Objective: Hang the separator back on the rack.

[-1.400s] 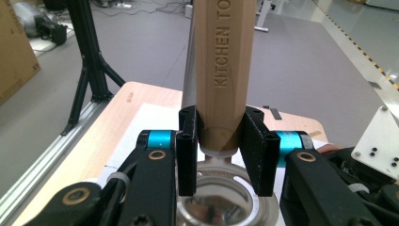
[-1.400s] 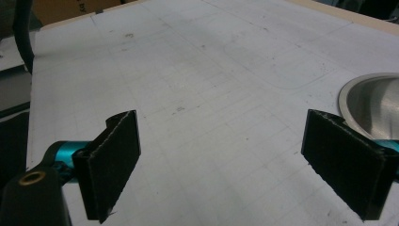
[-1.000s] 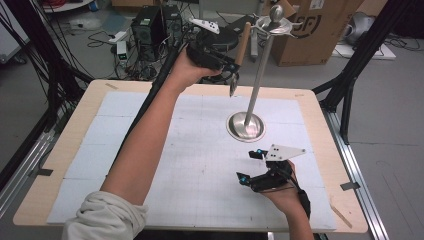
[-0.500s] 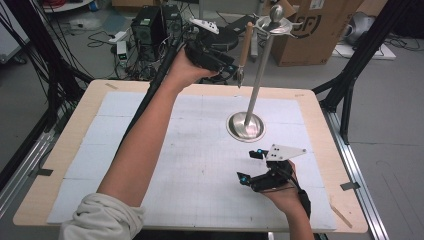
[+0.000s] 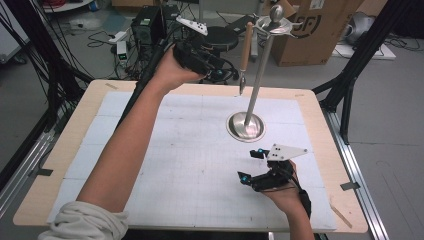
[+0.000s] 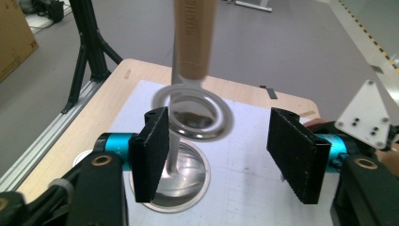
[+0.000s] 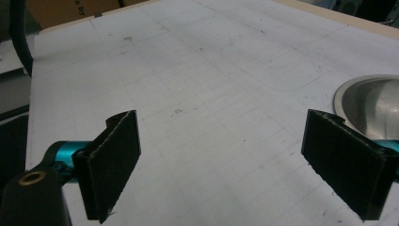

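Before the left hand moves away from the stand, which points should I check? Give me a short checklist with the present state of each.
1. Left gripper open: ok, its jaws have just been opening and nothing sits between the pads.
2. Wooden-handled tool hangs from the top of the stand: ok; the hook itself, cannot tell.
3. Tool free of the left gripper: ok, it is beyond the pads.
4. Stand upright on its round base: ok.
5. Right gripper away from the stand: ok, it is open over the white mat.
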### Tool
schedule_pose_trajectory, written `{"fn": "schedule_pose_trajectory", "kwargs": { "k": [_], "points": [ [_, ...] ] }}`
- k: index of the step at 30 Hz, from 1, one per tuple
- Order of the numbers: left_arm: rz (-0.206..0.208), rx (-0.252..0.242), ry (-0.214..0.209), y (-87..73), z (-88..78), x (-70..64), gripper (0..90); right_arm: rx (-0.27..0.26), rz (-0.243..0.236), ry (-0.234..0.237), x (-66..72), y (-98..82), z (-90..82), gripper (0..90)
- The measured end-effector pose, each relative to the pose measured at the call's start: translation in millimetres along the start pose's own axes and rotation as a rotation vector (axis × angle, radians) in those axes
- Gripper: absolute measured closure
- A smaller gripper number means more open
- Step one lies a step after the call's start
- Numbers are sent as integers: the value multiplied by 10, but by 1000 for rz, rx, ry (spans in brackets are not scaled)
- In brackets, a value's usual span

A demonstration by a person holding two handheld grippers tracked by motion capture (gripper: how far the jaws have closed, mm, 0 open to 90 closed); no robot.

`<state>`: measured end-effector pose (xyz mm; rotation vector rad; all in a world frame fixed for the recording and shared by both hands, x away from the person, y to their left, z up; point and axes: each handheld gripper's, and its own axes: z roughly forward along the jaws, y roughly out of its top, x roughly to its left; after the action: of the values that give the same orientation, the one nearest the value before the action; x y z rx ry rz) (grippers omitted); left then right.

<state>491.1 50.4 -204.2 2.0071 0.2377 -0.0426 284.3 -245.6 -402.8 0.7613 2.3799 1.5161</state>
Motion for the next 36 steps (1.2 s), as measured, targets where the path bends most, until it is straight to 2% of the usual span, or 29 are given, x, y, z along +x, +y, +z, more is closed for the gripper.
{"fn": "schedule_pose_trajectory", "kwargs": {
  "k": [3,9,10,14,18,20,26,32,36],
  "points": [
    [-5,-30,-12,-65,-88,-41,354,1,-4,-1,-4,1,4,108],
    [8,-48,-6,-234,-312,-131,326,7,-4,3,-1,1,28,109],
    [11,-50,-3,-280,-346,-145,298,8,-7,4,0,2,35,109],
    [-3,-49,9,-435,-445,-173,281,10,-6,6,5,2,41,109],
    [-34,-67,11,-595,-524,-203,261,10,-9,7,18,3,40,108],
    [-41,-57,16,-668,-549,-213,256,11,-5,8,29,2,40,108],
    [-49,-62,19,-879,-626,-293,218,13,-6,6,17,2,49,109],
    [-58,-70,26,-1149,-709,-460,161,17,-4,6,13,0,63,109],
    [-63,-78,15,-1304,-767,-554,149,15,-5,8,14,2,68,109]
  ]
}}
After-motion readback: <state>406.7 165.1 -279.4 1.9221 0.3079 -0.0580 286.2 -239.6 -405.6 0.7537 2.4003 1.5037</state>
